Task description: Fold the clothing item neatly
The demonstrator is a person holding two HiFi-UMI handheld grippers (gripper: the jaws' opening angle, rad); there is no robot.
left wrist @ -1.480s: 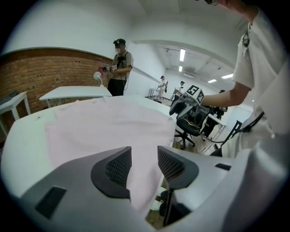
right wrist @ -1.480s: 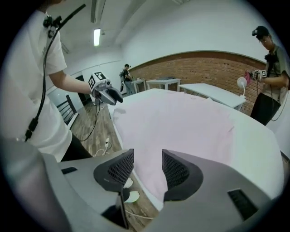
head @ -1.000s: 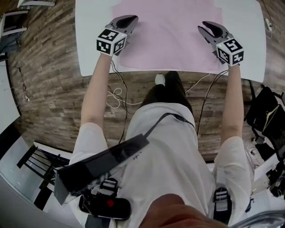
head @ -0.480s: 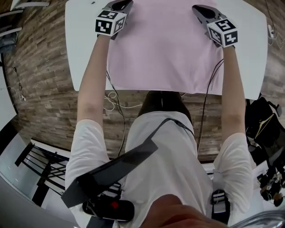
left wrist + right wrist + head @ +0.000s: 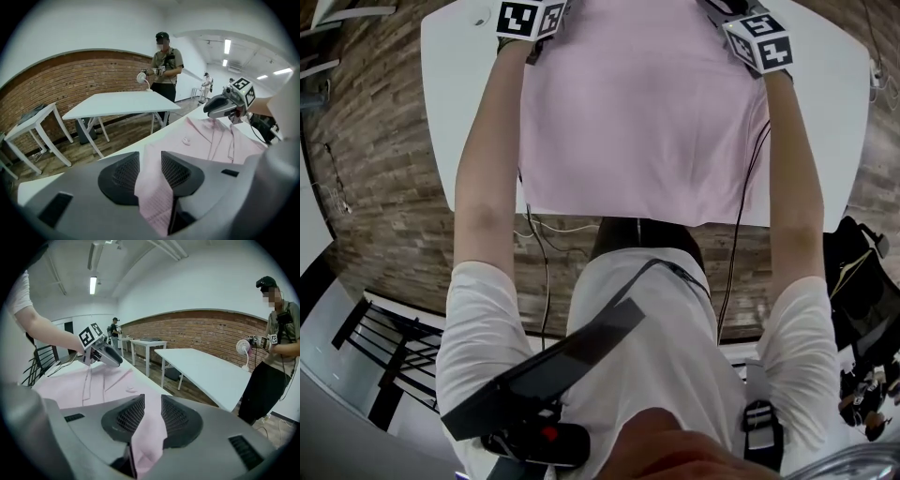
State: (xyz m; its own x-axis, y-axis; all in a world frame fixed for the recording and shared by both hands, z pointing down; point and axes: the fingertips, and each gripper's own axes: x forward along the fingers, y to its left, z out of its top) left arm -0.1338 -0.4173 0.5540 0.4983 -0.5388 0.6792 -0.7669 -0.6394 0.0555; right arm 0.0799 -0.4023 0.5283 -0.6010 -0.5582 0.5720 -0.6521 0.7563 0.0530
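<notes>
Pale pink fabric shirt (image 5: 647, 112) lies flat on white desk (image 5: 455, 103), 12 o'clock in head view. Left gripper (image 5: 150, 164), 11 o'clock: jaws just been opening, about half apart, shirt edge loose between. Right gripper (image 5: 152, 406), 1 o'clock: likewise, gap narrower. Advice: square edge with collar (image 5: 206, 129), back out without dragging. Only gripper views show collar.

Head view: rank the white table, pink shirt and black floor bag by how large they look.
1. white rectangular table: widest outline, though the shirt covers most of it.
2. pink fabric shirt.
3. black bag on the floor: smallest, but cut by the frame edge and farther away, so unsure.
</notes>
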